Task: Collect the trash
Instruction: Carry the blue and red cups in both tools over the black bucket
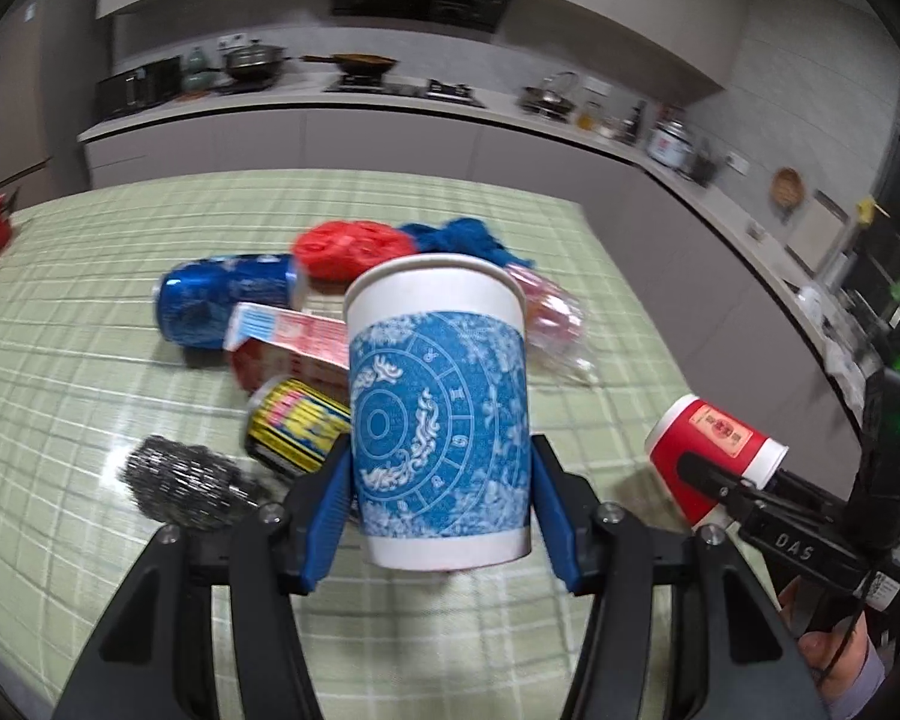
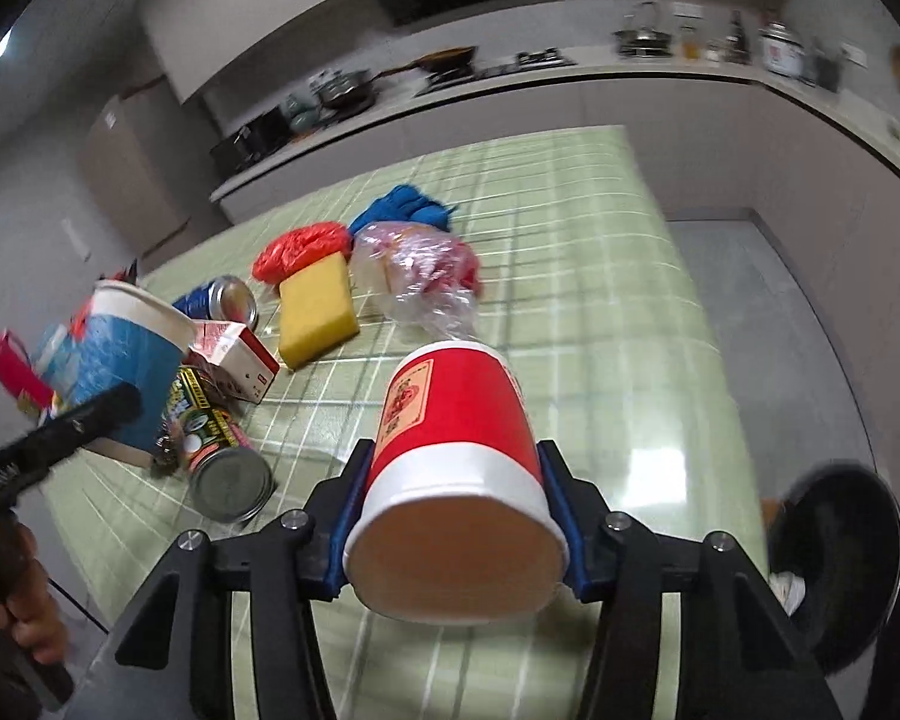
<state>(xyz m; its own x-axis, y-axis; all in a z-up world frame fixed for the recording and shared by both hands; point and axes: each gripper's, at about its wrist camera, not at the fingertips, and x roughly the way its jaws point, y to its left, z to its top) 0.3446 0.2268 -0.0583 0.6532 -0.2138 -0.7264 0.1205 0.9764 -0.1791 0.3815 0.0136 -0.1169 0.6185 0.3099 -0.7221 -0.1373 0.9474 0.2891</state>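
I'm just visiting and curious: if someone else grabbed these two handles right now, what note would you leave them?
Left gripper: shut on the blue cup, upright.
Right gripper: shut on the red cup, tipped with its base toward the camera.
Left on the green table: blue can, yellow can, red carton, steel scourer, yellow sponge, plastic bags.
Done: two cups picked up. Remaining: bin them, then collect the rest.

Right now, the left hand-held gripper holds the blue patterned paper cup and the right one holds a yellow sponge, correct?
Not quite: the right hand-held gripper holds a red paper cup, per the right wrist view; the yellow sponge lies on the table.
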